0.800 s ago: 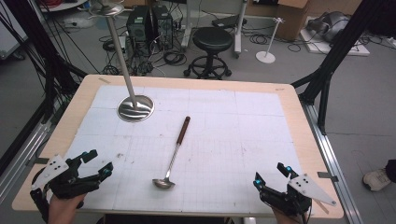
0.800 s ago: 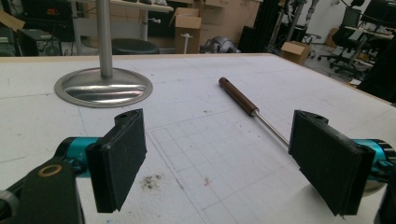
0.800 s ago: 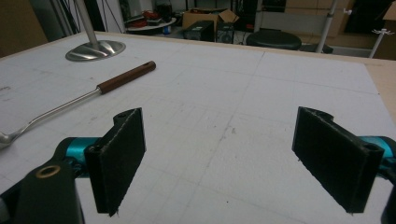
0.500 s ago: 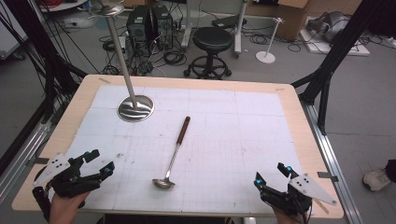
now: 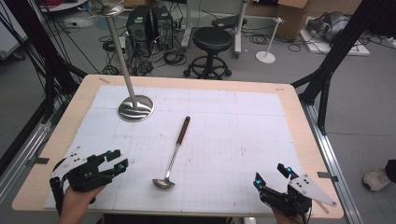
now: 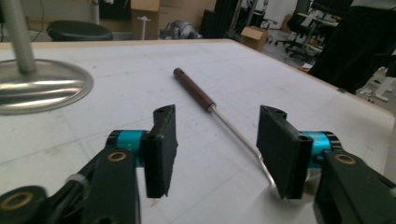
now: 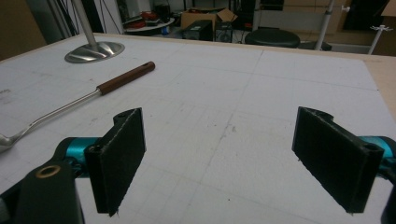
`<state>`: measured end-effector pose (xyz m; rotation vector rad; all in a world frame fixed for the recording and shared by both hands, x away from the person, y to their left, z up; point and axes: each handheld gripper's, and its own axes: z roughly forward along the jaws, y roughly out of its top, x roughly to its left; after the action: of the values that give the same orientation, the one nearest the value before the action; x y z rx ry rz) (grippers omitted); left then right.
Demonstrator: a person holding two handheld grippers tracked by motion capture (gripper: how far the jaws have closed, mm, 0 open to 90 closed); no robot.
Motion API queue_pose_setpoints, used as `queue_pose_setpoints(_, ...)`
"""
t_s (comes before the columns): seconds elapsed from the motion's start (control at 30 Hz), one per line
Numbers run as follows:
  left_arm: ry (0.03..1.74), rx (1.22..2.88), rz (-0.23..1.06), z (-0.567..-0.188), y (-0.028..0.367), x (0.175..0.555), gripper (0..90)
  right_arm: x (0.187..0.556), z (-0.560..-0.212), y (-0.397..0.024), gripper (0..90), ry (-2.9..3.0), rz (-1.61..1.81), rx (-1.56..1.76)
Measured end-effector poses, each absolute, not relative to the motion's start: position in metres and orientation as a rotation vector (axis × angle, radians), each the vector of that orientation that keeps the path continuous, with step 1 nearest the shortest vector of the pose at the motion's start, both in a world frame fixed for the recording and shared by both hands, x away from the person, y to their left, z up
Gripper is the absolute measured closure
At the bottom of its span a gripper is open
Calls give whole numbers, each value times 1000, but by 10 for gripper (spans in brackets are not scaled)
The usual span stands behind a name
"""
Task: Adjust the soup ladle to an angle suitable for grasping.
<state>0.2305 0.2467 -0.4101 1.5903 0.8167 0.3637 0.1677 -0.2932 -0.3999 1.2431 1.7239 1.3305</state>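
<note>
Our left gripper [image 5: 116, 160] hovers at the table's [image 5: 289, 116] near left corner, its 2 jaws spread with nothing between them. Our right gripper [image 5: 272, 174] sits at the near right corner, jaws spread wide and empty too. The ladle [image 5: 173, 154] lies between them on the mat (bowl nearest us, brown handle pointing away), well apart from both. Beyond it stands a steel stand [image 5: 135, 108].
</note>
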Motion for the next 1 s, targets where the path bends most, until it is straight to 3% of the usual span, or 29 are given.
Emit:
queue_pose_setpoints(0.23,742,1673,338,-397,211,241,838,167,-399,-294,161,1718,1337,1248)
queue_pose_setpoints(0.3,732,1713,339,-394,201,244,887,167,-399,-293,161,1718,1340,1248)
queue_pose_setpoints(1.0,593,2073,205,-409,110,283,896,169,-400,-292,161,1735,1339,1237)
